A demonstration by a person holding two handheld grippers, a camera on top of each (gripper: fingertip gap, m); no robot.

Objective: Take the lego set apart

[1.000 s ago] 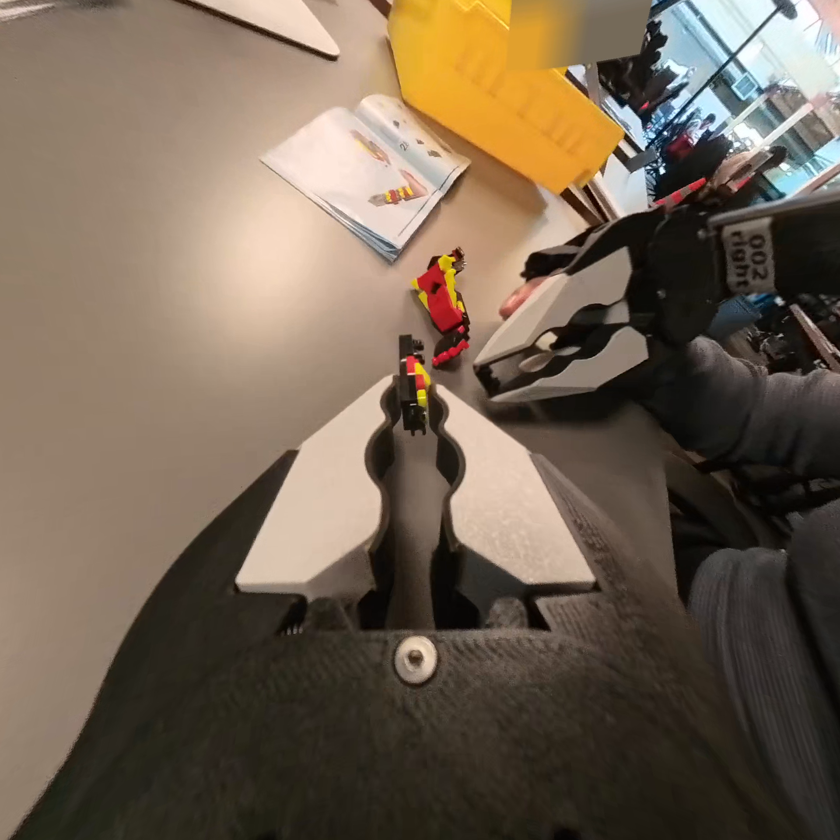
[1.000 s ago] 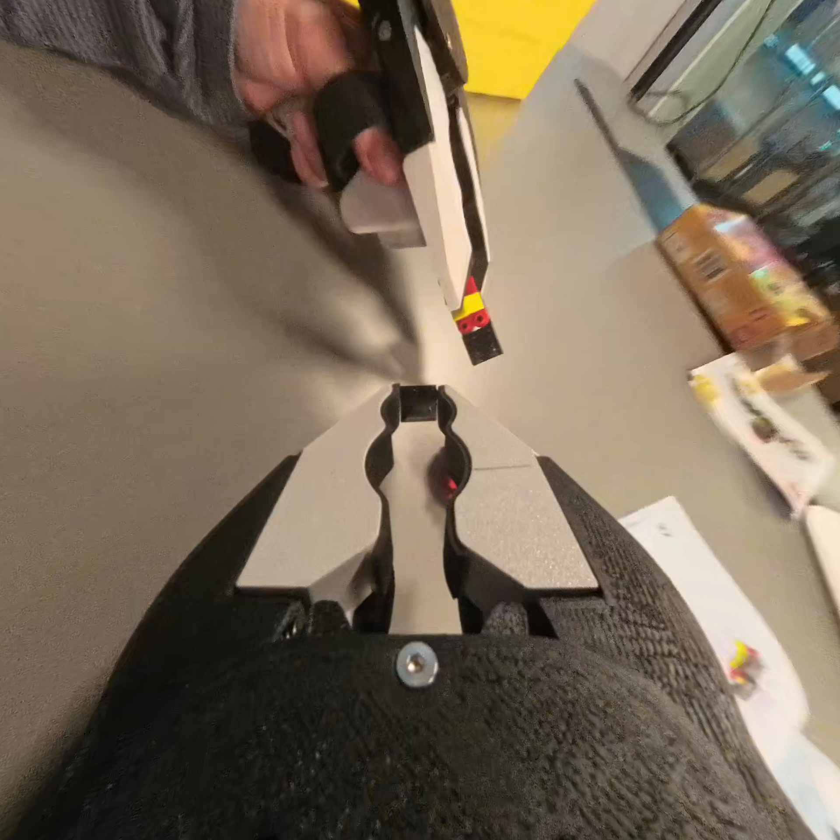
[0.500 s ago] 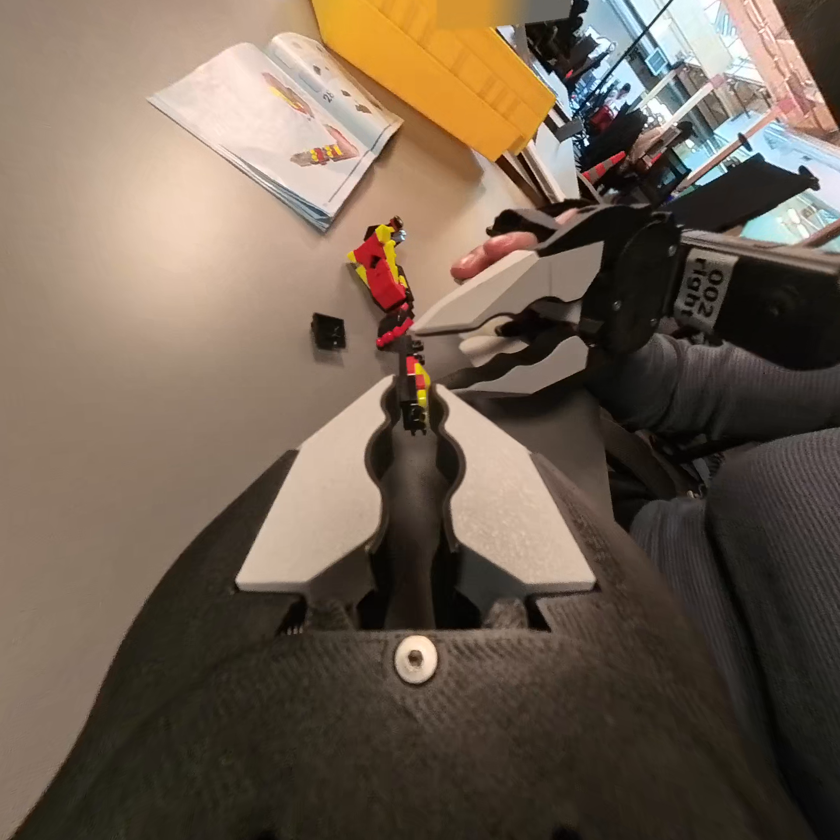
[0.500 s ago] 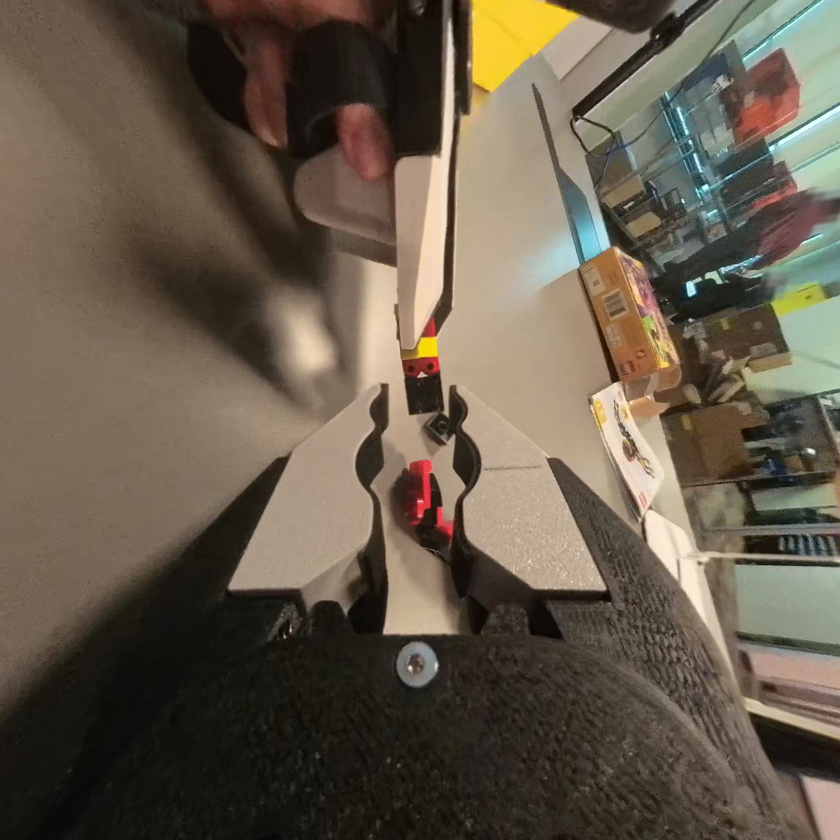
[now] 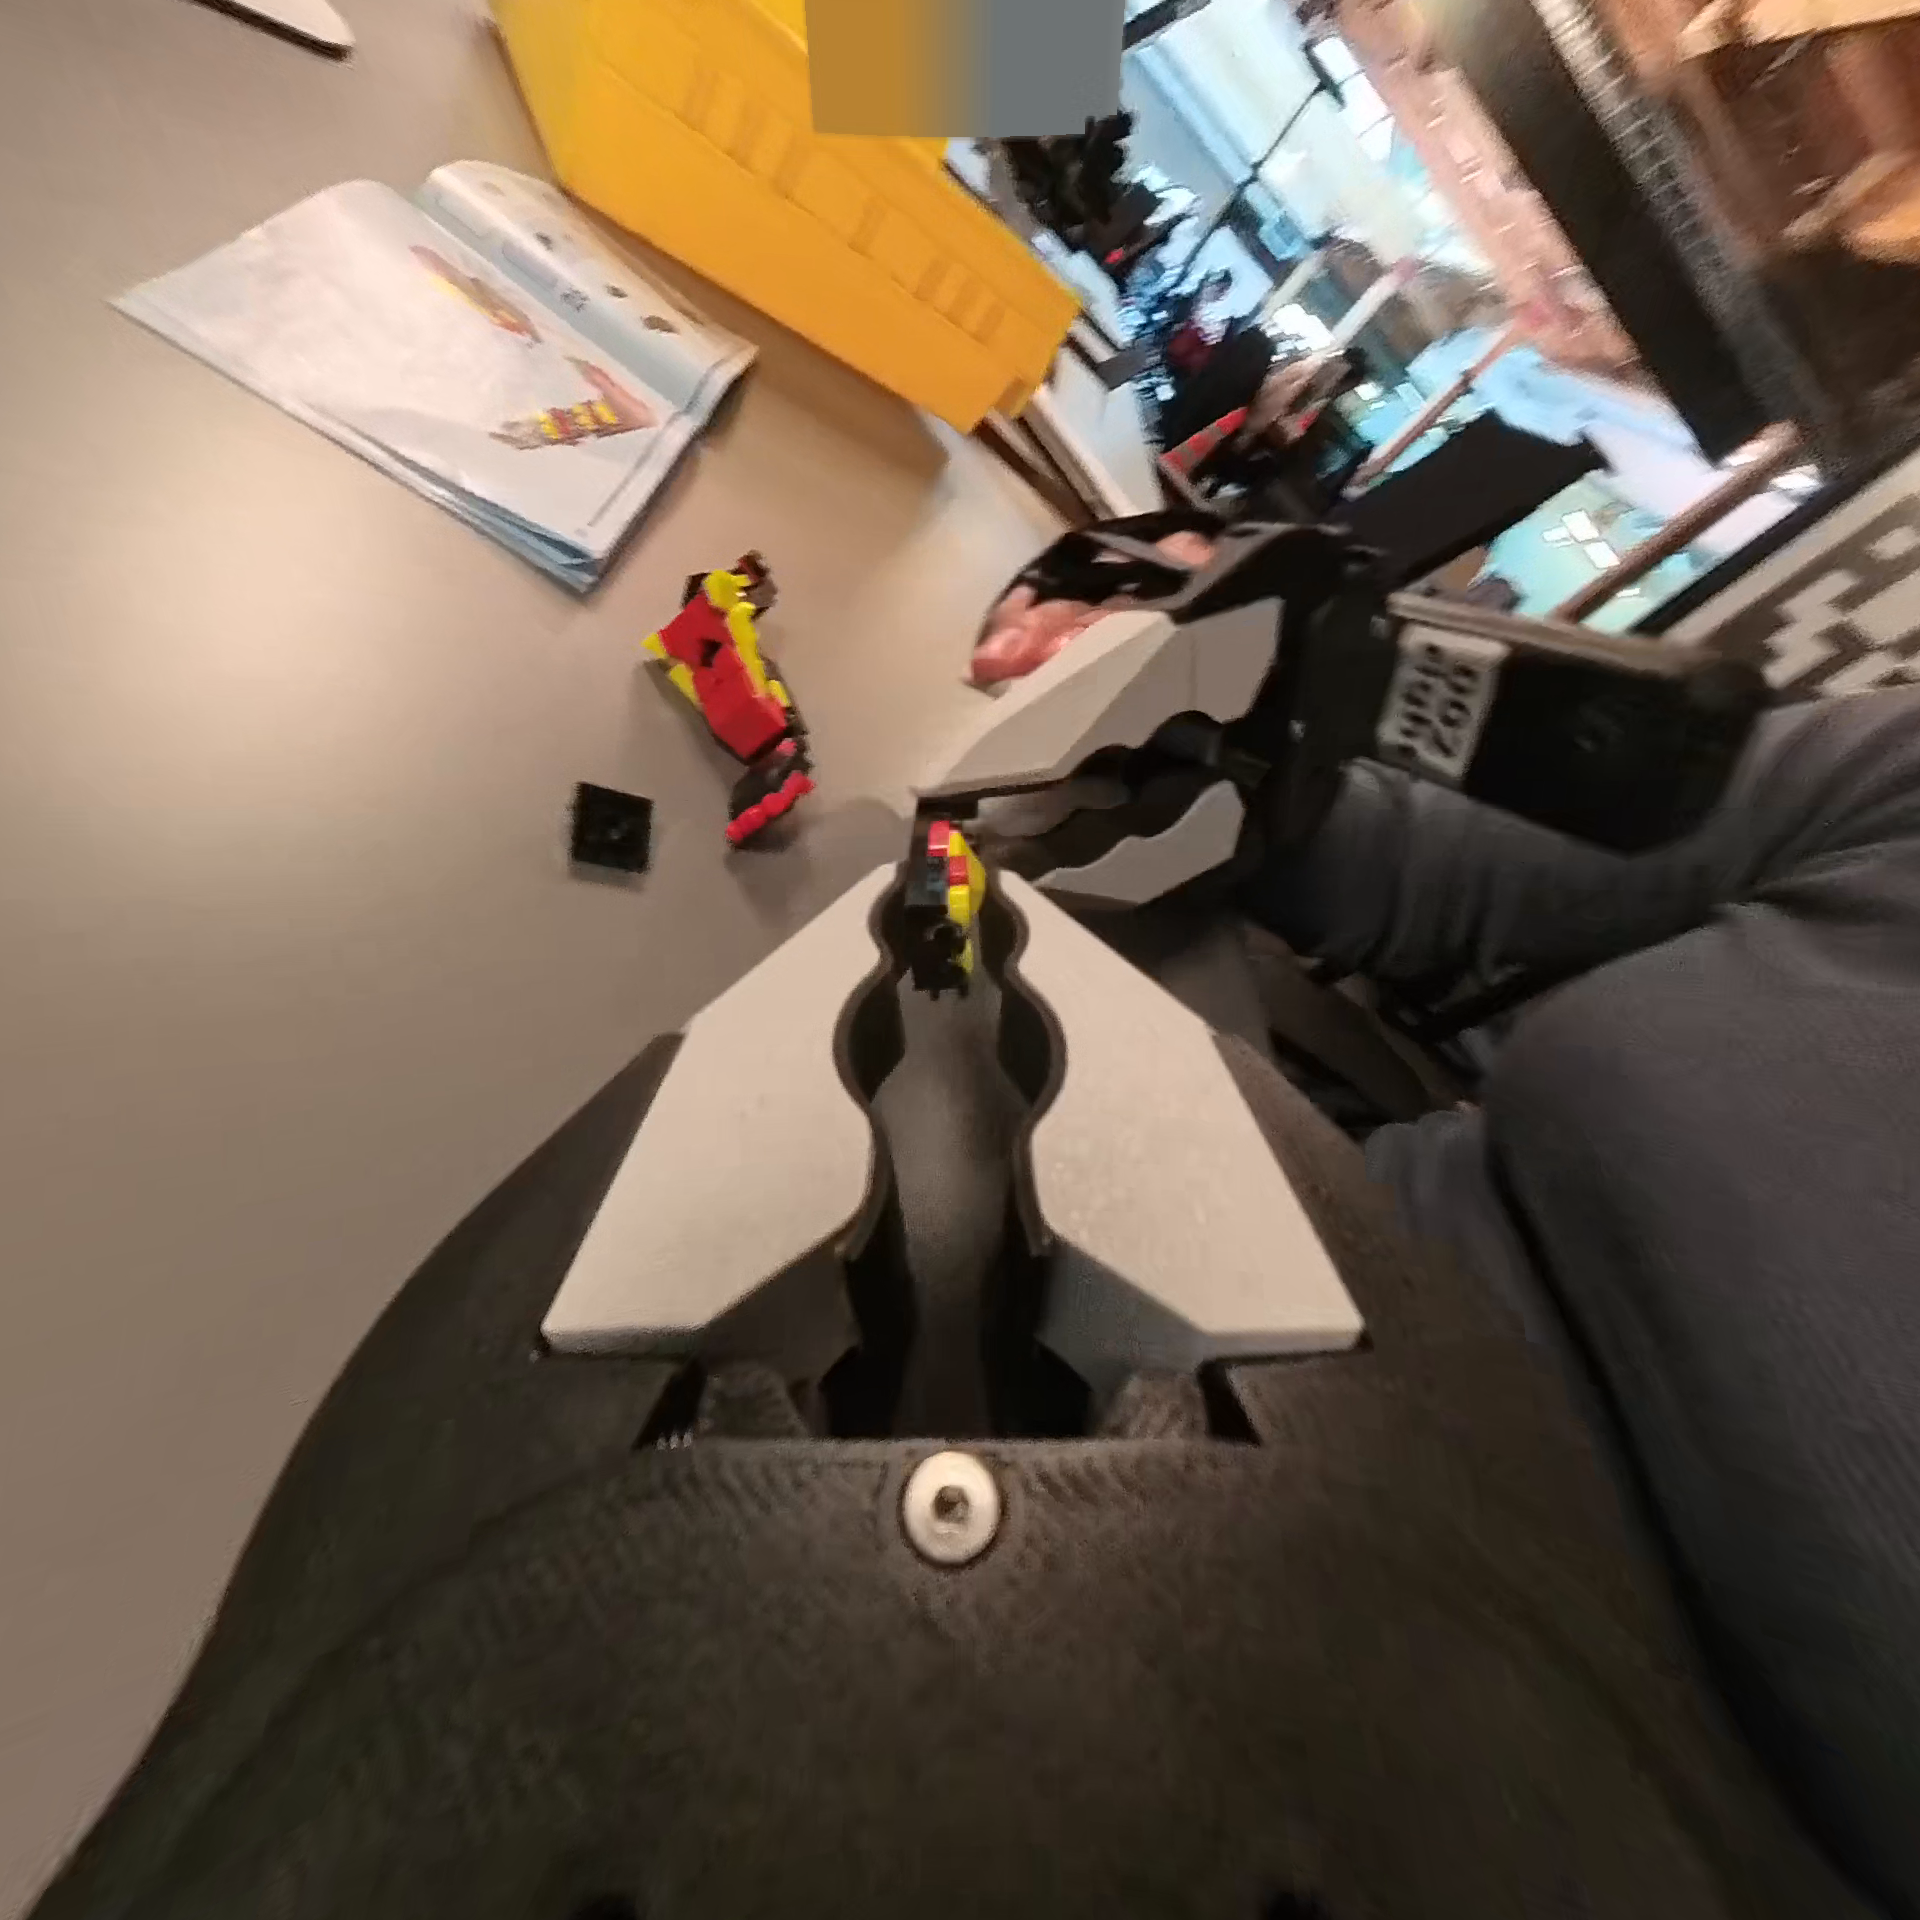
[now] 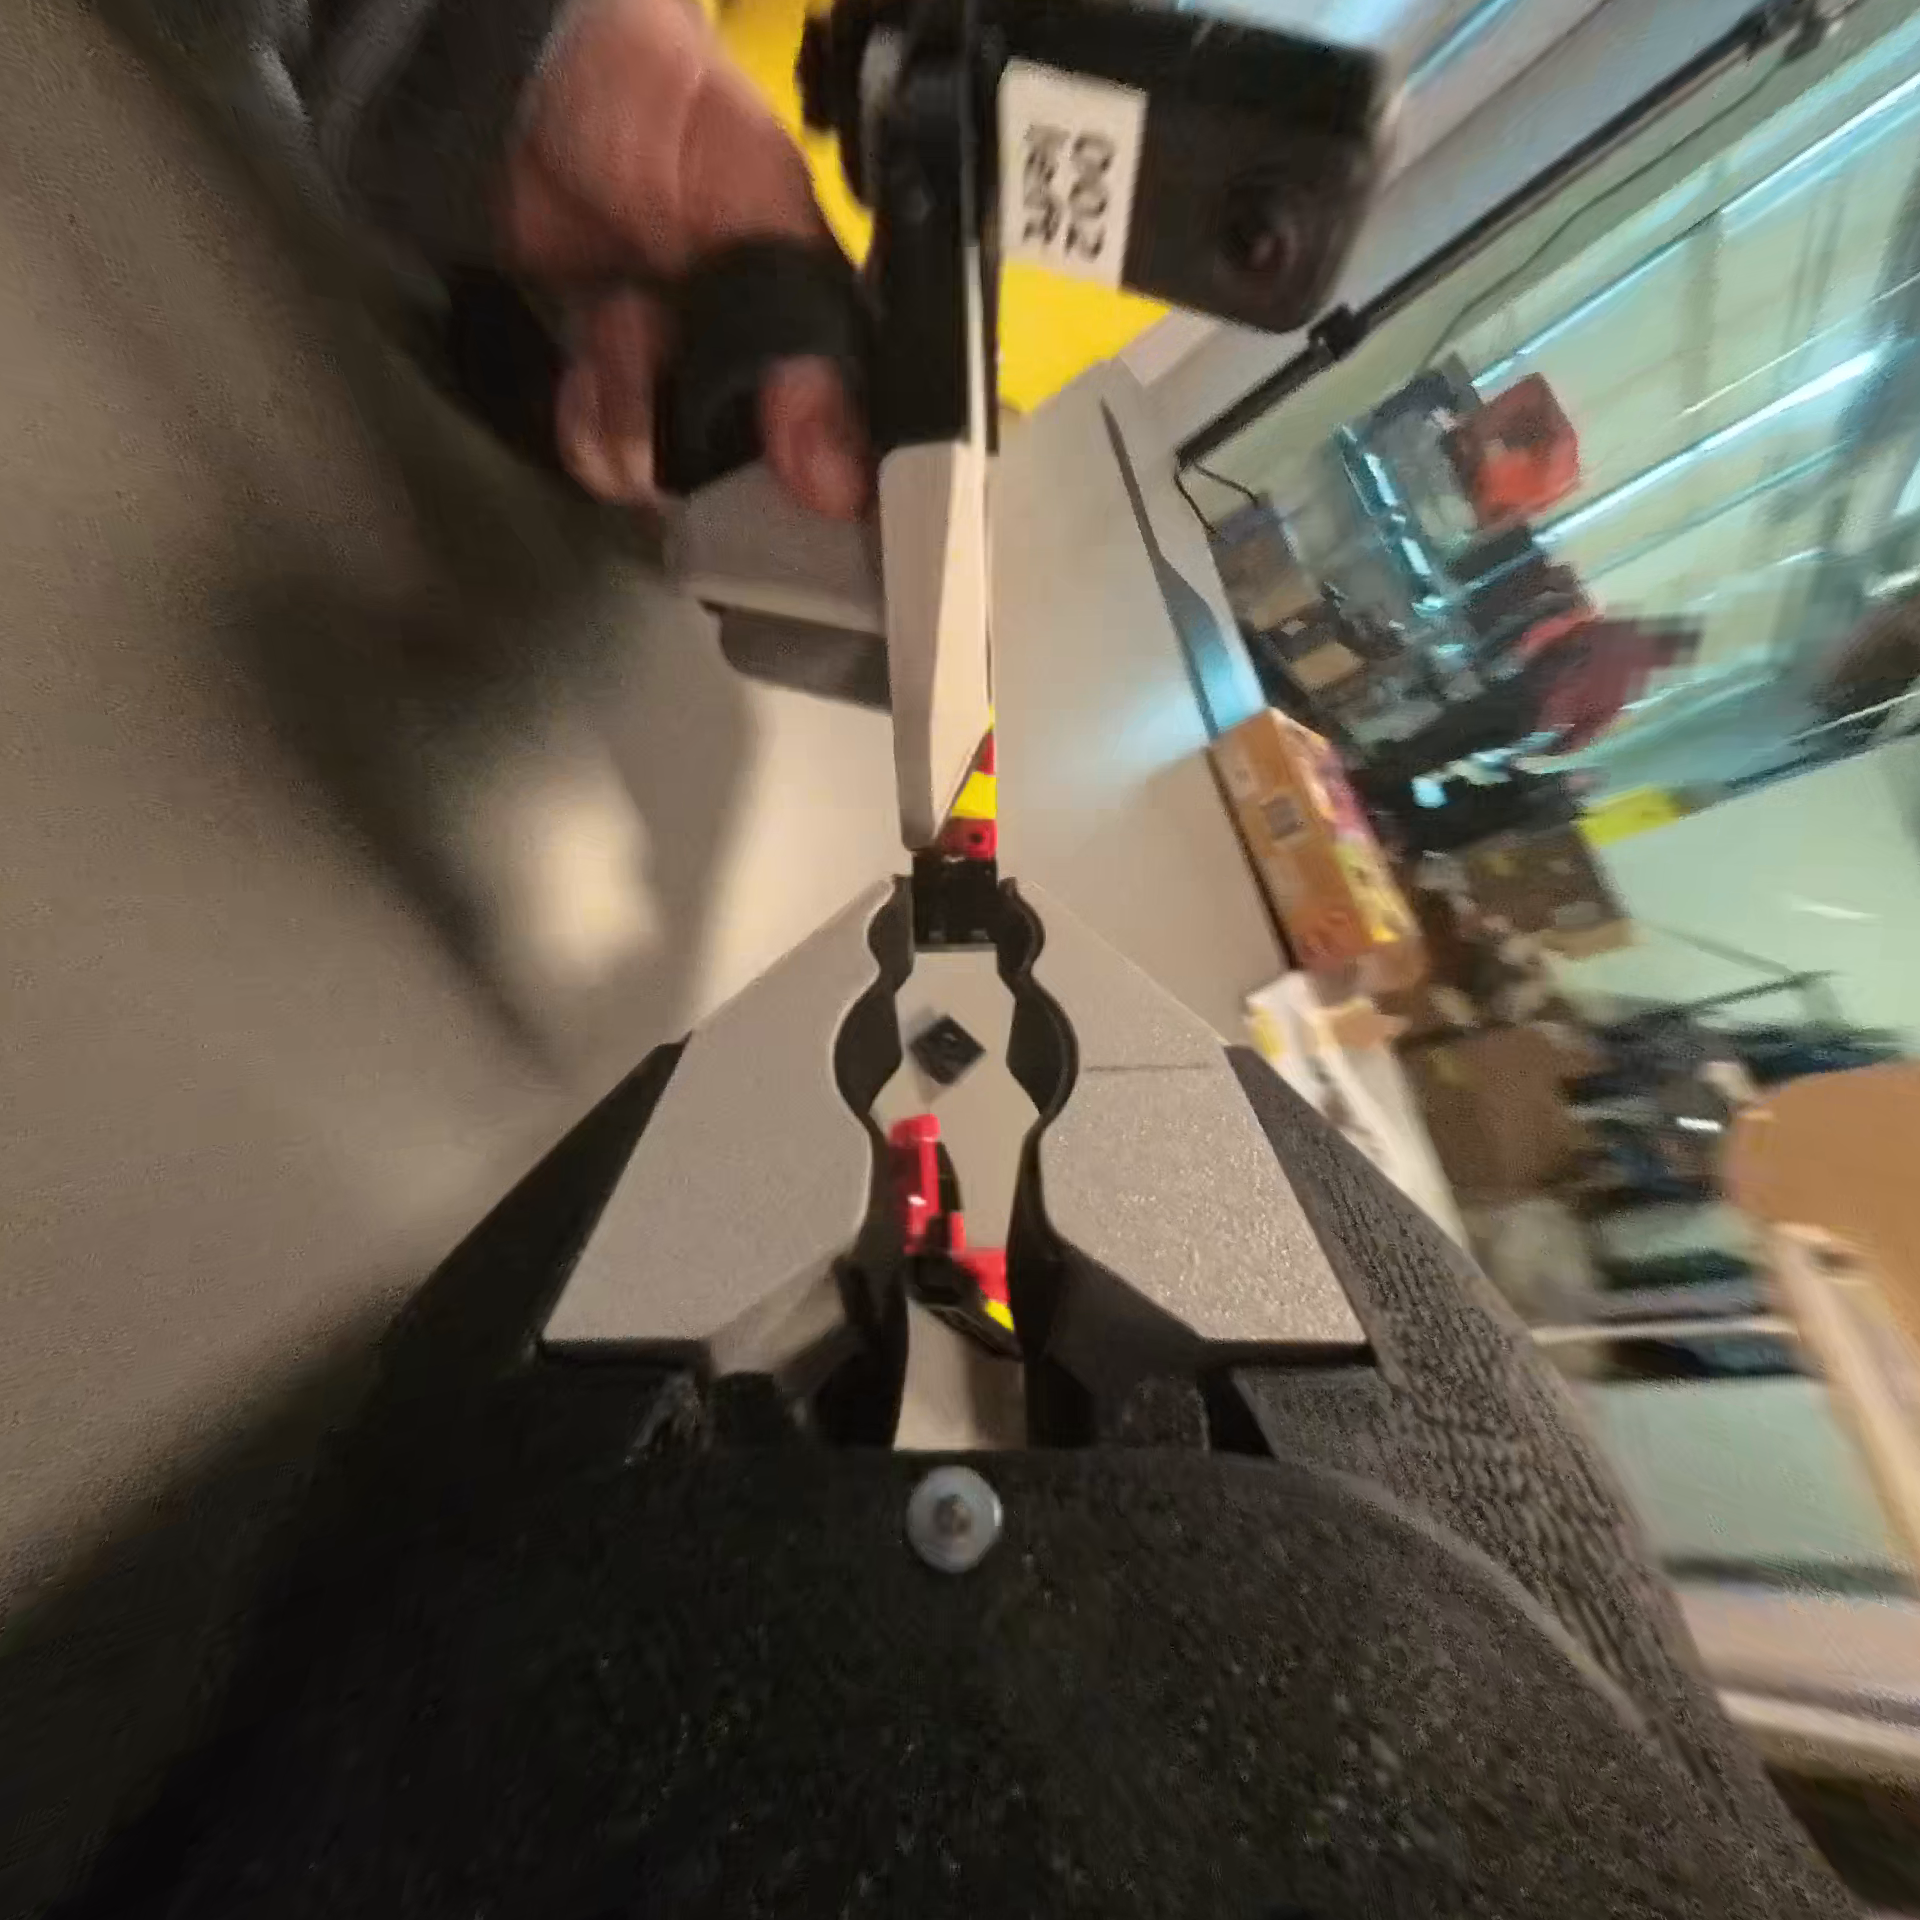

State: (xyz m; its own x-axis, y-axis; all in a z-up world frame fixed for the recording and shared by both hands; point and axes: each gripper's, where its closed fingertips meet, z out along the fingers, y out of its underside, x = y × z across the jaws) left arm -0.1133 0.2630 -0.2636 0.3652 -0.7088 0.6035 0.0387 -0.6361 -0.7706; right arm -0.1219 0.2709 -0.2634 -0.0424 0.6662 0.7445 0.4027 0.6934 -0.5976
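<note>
My left gripper [image 5: 940,902] is shut on a small lego piece [image 5: 945,883] of black, red and yellow bricks, held above the grey table [image 5: 260,987]. In the right wrist view that gripper [image 6: 940,810] comes down from above with the piece's red and yellow part [image 6: 975,816] at its tip. My right gripper [image 6: 951,906] is closed on the piece's black end brick [image 6: 951,914]. It also shows in the left wrist view [image 5: 966,821], meeting the piece from the right. A larger red and yellow lego part [image 5: 727,675] lies on the table beyond.
A loose black square plate [image 5: 611,831] lies left of the larger part; it also shows between my right fingers [image 6: 943,1049], above the red part [image 6: 920,1184]. An open instruction booklet [image 5: 447,353] and a yellow bin [image 5: 810,229] lie farther back. A cardboard box [image 6: 1309,831] stands at right. From either gripper's tips it is about 7 centimetres to the loose black square plate [image 5: 611,831].
A black plate now lies on the table after my right gripper opened. That gripper then moved to the held piece and closed on its black end. My left gripper kept its hold.
</note>
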